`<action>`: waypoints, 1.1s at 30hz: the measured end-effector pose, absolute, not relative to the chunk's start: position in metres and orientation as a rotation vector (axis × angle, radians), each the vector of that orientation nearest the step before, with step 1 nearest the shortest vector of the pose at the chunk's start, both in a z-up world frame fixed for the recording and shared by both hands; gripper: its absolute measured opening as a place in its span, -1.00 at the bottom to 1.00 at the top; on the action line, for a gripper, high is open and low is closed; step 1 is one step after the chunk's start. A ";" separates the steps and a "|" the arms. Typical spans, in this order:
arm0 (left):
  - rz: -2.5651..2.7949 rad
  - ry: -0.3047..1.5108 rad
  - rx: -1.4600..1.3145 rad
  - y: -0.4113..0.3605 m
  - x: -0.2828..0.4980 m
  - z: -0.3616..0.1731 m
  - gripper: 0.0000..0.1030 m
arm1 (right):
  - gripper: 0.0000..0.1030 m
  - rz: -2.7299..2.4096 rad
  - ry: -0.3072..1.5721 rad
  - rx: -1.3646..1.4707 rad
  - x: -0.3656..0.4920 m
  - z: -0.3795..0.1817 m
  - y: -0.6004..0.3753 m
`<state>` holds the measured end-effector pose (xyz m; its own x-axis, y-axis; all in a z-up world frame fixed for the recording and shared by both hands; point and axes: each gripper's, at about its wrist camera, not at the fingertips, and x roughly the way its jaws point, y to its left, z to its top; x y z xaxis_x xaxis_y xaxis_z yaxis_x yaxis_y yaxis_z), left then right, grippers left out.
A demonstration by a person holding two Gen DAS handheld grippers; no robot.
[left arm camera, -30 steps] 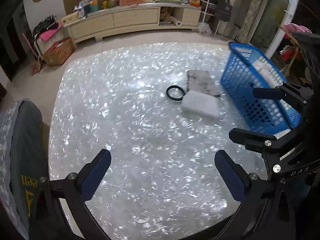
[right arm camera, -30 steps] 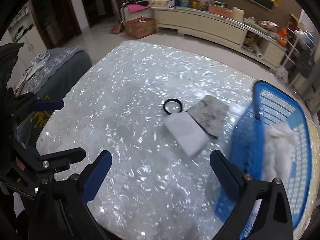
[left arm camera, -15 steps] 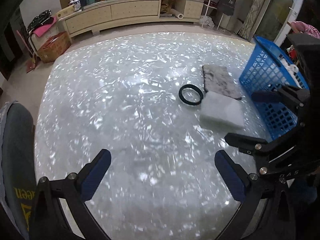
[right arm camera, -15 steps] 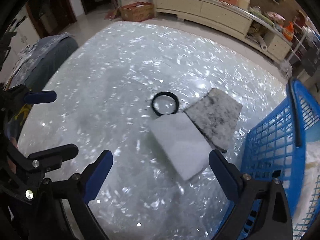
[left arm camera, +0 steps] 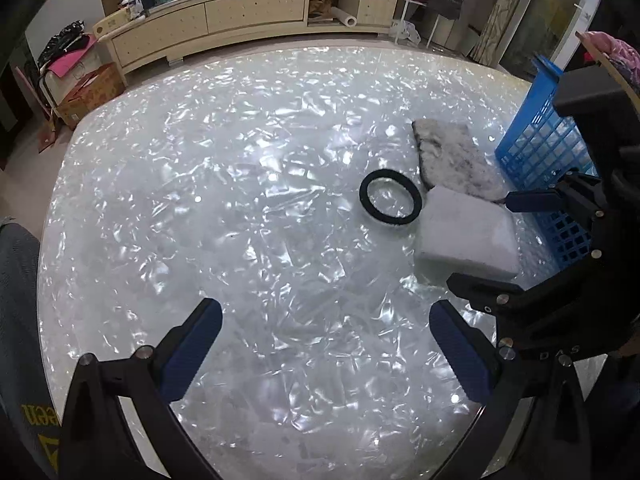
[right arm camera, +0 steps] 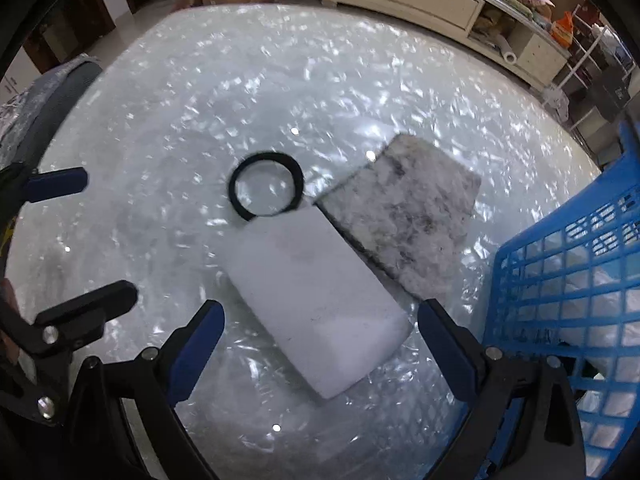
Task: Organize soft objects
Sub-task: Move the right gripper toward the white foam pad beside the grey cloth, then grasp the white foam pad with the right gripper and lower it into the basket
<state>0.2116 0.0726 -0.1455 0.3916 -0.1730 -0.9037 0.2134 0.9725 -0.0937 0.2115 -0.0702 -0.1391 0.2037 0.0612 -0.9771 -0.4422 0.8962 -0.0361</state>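
A white foam block (right arm camera: 316, 300) lies flat on the shiny white table (right arm camera: 180, 120). A grey fuzzy mat (right arm camera: 408, 212) lies against its far right side, and a black ring (right arm camera: 265, 189) lies at its far left corner. My right gripper (right arm camera: 320, 348) is open and empty, low over the near end of the block, one finger on each side. My left gripper (left arm camera: 326, 348) is open and empty above bare table, left of the block (left arm camera: 466, 238). The ring (left arm camera: 390, 203) and mat (left arm camera: 454, 158) also show in the left wrist view.
A blue plastic basket (right arm camera: 560, 280) with white soft things inside stands right of the mat; it also shows in the left wrist view (left arm camera: 536, 152). A grey chair (right arm camera: 48, 92) is at the table's left edge. A long cabinet (left arm camera: 240, 20) stands beyond the table.
My right gripper has moved forward and down, so the white block now lies between its open fingers. My left gripper has moved forward and right, closer to the ring and block.
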 end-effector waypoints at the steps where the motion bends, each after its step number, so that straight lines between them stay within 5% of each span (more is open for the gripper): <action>1: -0.244 1.144 0.046 0.074 0.210 -0.147 1.00 | 0.89 0.362 1.338 -0.331 0.210 -0.141 -0.072; 17: -0.223 1.144 0.048 0.084 0.207 -0.151 1.00 | 0.83 0.385 1.363 -0.315 0.196 -0.138 -0.072; 21: -0.222 1.144 0.050 0.086 0.206 -0.153 1.00 | 0.62 0.398 1.361 -0.299 0.199 -0.141 -0.070; 25: -0.232 1.130 0.049 0.085 0.205 -0.149 1.00 | 0.06 0.418 1.330 -0.297 0.192 -0.135 -0.063; 33: -0.239 1.105 0.065 0.080 0.190 -0.129 1.00 | -0.05 0.433 1.314 -0.281 0.161 -0.121 -0.061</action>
